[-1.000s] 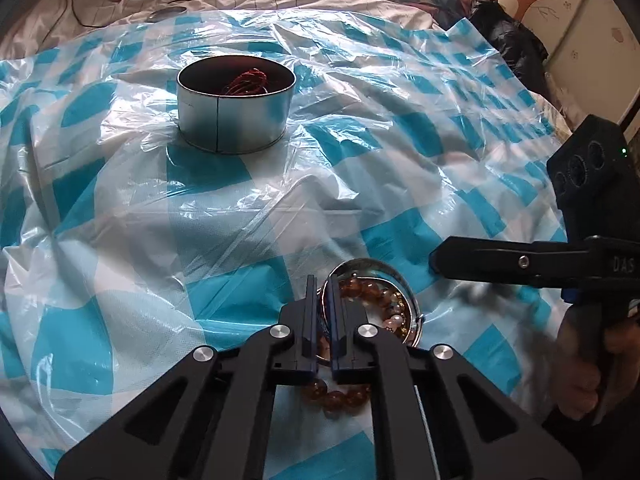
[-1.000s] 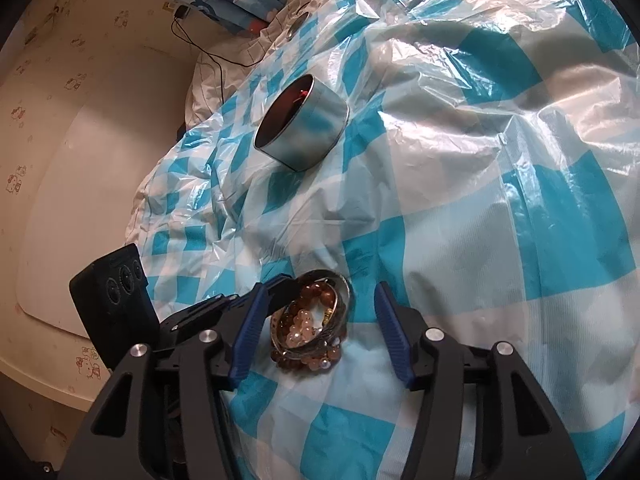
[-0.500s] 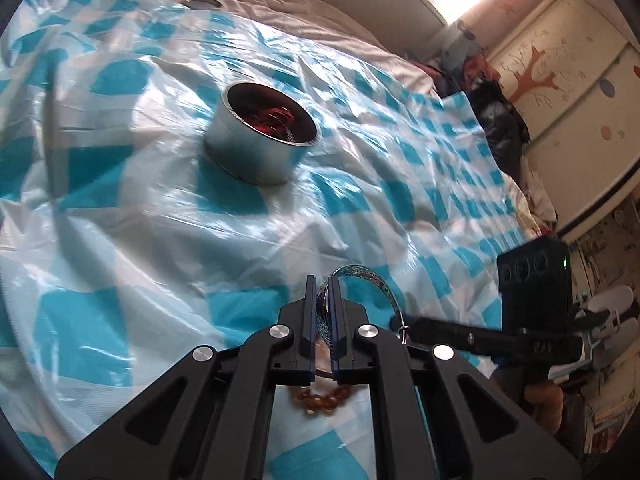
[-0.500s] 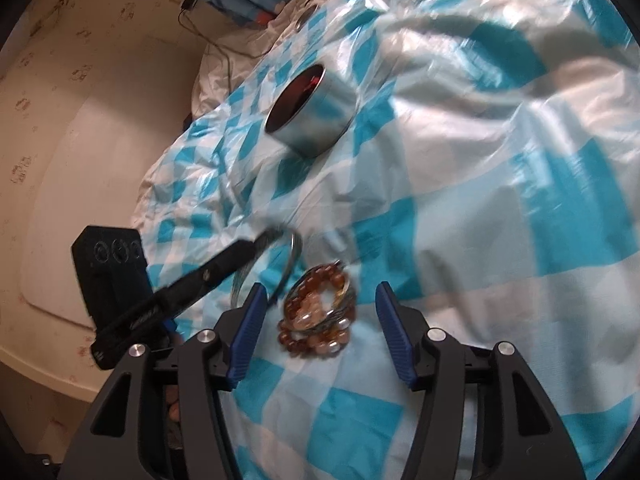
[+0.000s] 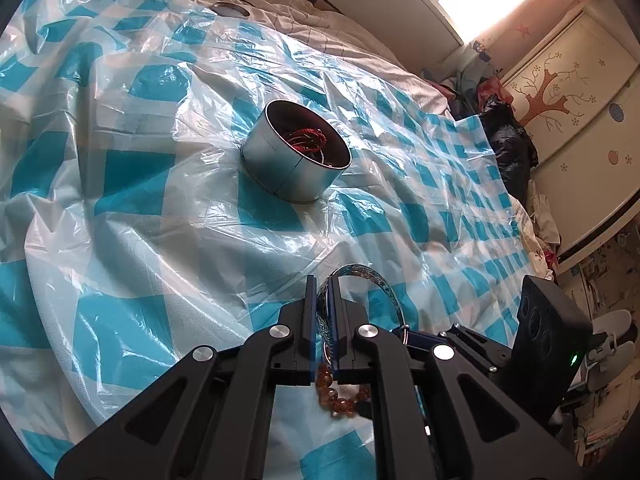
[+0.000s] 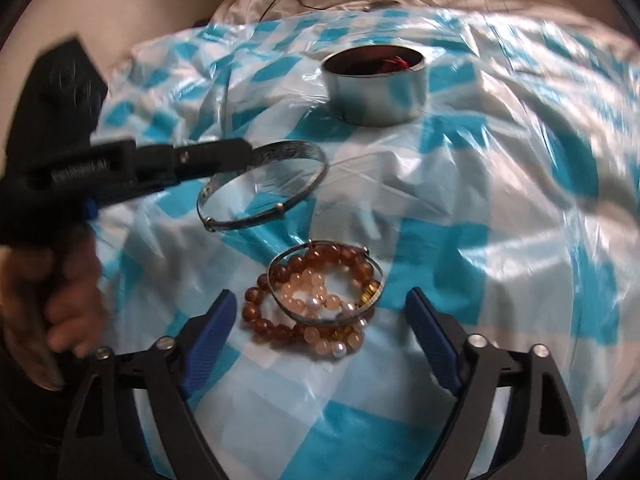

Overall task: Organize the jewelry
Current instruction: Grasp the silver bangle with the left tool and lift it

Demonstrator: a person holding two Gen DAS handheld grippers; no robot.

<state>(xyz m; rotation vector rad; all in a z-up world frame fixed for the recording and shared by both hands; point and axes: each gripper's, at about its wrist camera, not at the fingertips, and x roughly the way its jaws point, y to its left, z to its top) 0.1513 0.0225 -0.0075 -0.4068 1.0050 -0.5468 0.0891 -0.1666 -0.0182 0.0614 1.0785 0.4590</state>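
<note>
The left claw (image 5: pixel 323 322) is clamped on the engraved silver bangle (image 6: pixel 264 184), held clear above the plastic-covered bed (image 5: pixel 132 240), toward its near edge. The right claw (image 6: pixel 320 320) is opening over the beaded bracelets (image 6: pixel 316 304), gripping nothing. The thin edge grip could let the bangle pivot or slip before the metal tin (image 5: pixel 296 156) mid-bed.

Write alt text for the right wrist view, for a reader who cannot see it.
The left gripper holds a silver bangle lifted above a blue-checked plastic sheet. The right gripper, its jaws opening, frames a pile of bead bracelets without touching it. A round metal tin sits beyond.
</note>
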